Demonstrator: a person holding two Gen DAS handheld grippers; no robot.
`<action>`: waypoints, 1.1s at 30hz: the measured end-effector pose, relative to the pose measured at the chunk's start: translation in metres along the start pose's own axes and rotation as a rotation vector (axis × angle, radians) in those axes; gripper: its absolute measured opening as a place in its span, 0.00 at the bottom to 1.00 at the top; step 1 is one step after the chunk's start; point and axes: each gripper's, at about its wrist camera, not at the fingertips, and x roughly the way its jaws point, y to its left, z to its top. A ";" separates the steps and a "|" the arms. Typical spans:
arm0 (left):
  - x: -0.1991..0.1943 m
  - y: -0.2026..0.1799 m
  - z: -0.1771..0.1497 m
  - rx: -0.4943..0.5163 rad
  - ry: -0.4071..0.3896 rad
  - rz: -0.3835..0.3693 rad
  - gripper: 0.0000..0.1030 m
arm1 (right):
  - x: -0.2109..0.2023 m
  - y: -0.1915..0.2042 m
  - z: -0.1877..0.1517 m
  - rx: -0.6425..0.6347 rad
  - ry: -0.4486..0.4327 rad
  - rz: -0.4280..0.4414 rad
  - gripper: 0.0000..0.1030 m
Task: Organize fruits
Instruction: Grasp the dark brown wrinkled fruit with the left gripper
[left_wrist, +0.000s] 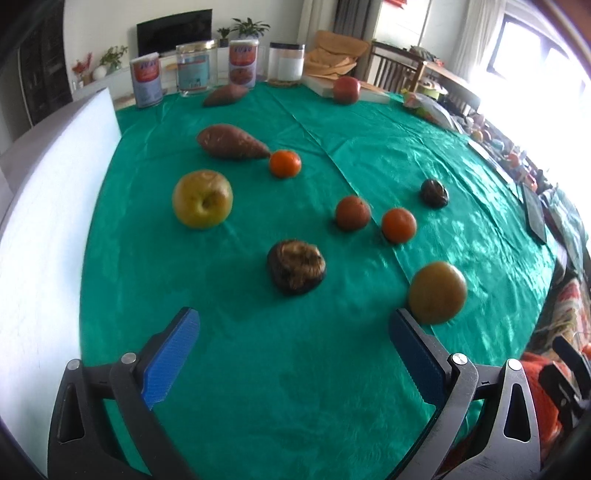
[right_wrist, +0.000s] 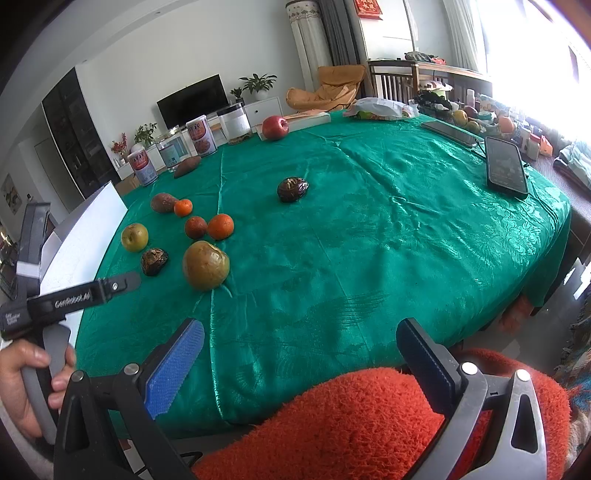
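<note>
Fruits lie on a green tablecloth. My left gripper is open and empty, low over the cloth. Just beyond it sit a dark wrinkled fruit, a yellow-green apple, a brownish-green apple by the right fingertip, two oranges, a reddish-brown fruit, another dark fruit and a sweet potato. My right gripper is open and empty at the table's near edge, over orange fabric. The brownish-green apple lies ahead to its left.
A white board stands along the left edge. Jars and cans, a second sweet potato and a red apple on a white board stand at the far side. Phones lie at the right.
</note>
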 end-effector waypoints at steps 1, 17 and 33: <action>0.006 0.000 0.006 0.003 0.005 0.012 0.99 | 0.000 0.000 0.000 0.001 0.000 0.000 1.00; 0.037 -0.015 0.012 0.129 -0.014 0.107 0.62 | 0.004 -0.005 0.000 0.031 0.024 0.015 1.00; -0.030 0.011 -0.026 0.037 -0.028 -0.030 0.42 | 0.021 -0.005 0.008 0.035 0.143 0.131 1.00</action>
